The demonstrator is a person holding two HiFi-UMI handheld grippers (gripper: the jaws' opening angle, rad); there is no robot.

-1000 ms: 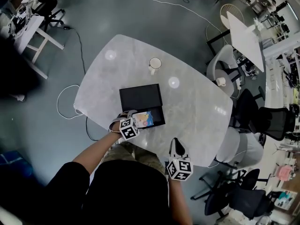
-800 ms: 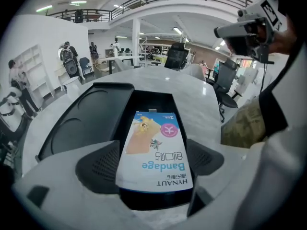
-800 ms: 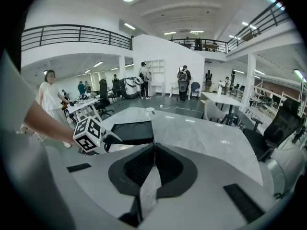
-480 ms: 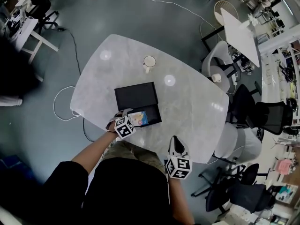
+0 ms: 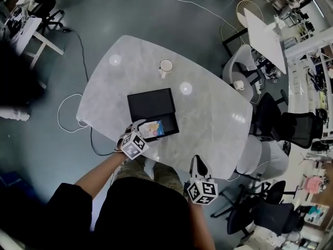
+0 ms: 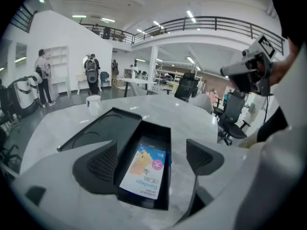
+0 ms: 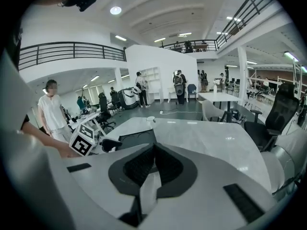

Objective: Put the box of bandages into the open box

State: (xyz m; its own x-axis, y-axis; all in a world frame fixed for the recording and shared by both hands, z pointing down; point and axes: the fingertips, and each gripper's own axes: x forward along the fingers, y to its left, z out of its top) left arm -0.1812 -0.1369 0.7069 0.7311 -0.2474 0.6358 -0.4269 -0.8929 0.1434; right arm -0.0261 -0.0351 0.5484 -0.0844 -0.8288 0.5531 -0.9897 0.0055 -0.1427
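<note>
"Bandage" on the bandage box (image 6: 144, 169)

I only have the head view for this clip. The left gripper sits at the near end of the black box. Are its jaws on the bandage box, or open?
Observer: Open. In the left gripper view the left gripper has its jaws apart, gripping nothing.
Operator: So where is the bandage box?
Observer: The box of bandages lies flat inside the open box, printed face up.
Operator: And the right gripper?
Observer: The right gripper has its jaws together, with nothing between them.
</note>
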